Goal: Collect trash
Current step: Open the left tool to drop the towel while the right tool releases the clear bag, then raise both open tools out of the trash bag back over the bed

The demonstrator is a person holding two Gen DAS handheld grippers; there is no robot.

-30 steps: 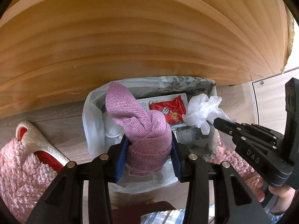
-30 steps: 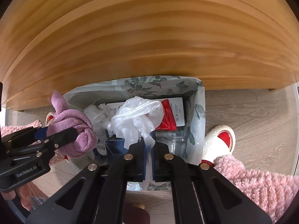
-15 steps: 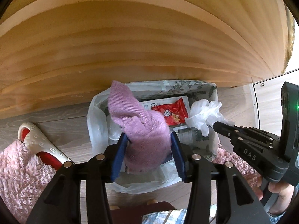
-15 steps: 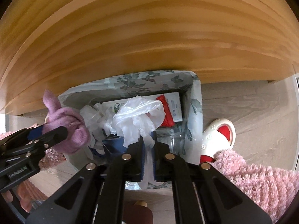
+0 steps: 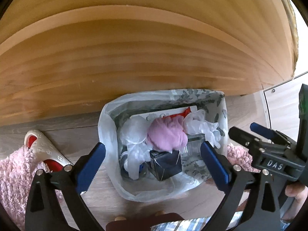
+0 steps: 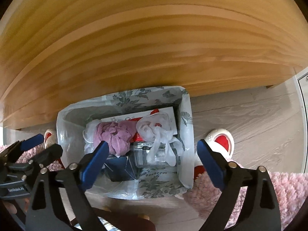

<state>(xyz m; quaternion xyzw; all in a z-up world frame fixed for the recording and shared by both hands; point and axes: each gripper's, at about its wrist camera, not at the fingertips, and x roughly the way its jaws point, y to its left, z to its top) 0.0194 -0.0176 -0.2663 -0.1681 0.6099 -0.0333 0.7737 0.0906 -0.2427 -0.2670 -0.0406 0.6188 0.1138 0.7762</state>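
A lined trash bin (image 5: 107,127) (image 6: 185,119) with a floral pattern stands on the floor under a wooden table. Inside lie a pink cloth (image 5: 166,134) (image 6: 115,134), a crumpled white plastic glove (image 5: 202,125) (image 6: 156,130), a red snack packet (image 5: 184,112), a dark box (image 5: 165,163) (image 6: 119,167) and a clear container (image 6: 148,154). My left gripper (image 5: 153,159) hangs above the bin, its jaws opening wide with nothing between them. My right gripper (image 6: 152,157) is also over the bin, its jaws opening, with nothing between the pads. Each gripper shows in the other's view.
The wooden table (image 5: 134,48) (image 6: 154,38) fills the upper half of both views. White and red slippers (image 5: 42,144) (image 6: 221,138) lie either side of the bin on a pink fluffy rug (image 5: 15,173) (image 6: 284,188). A hand (image 5: 294,192) holds the right gripper.
Both grippers opened. The pink cloth dropped from the left gripper into the bin, and the white plastic glove dropped from the right gripper into the bin.
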